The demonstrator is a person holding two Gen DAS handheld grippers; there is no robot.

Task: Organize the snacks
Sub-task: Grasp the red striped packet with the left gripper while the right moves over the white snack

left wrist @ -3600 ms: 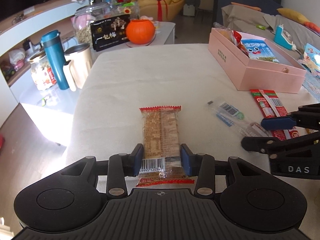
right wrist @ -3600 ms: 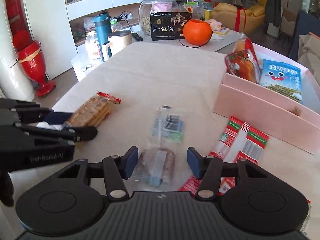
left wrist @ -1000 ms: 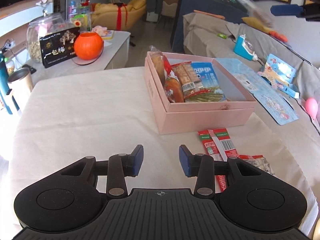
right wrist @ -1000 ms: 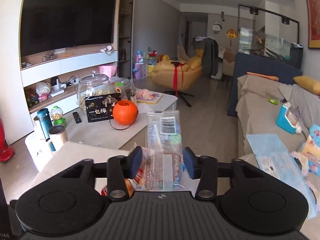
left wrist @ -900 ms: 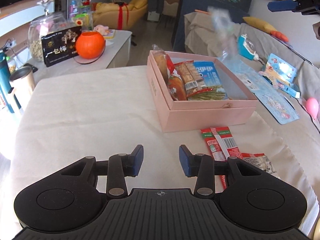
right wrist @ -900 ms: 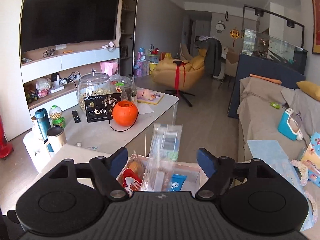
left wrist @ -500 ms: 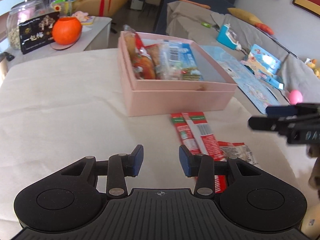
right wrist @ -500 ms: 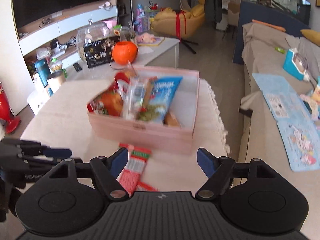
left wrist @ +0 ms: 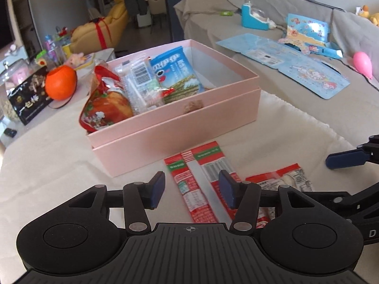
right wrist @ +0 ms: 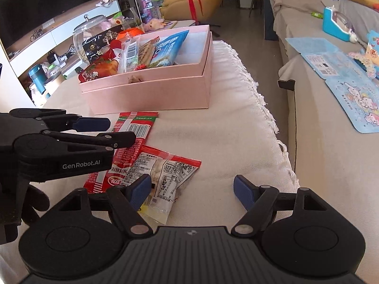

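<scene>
Now the left claw [left wrist: 191, 190] (jaws just widened, gripping nothing) straddles the red snack packet [left wrist: 196, 189].

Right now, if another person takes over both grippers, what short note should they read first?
Left gripper: jaws have just been opening; now open, empty, over the long red packet.
Right gripper: open, empty, beside the red-and-white packet.
Both packets lie on the tablecloth in front of the pink box, the long one partly under the other.
Done: several snacks sit in the box, among them a blue bag and a clear packet.
Left: put the two packets into the box.
</scene>
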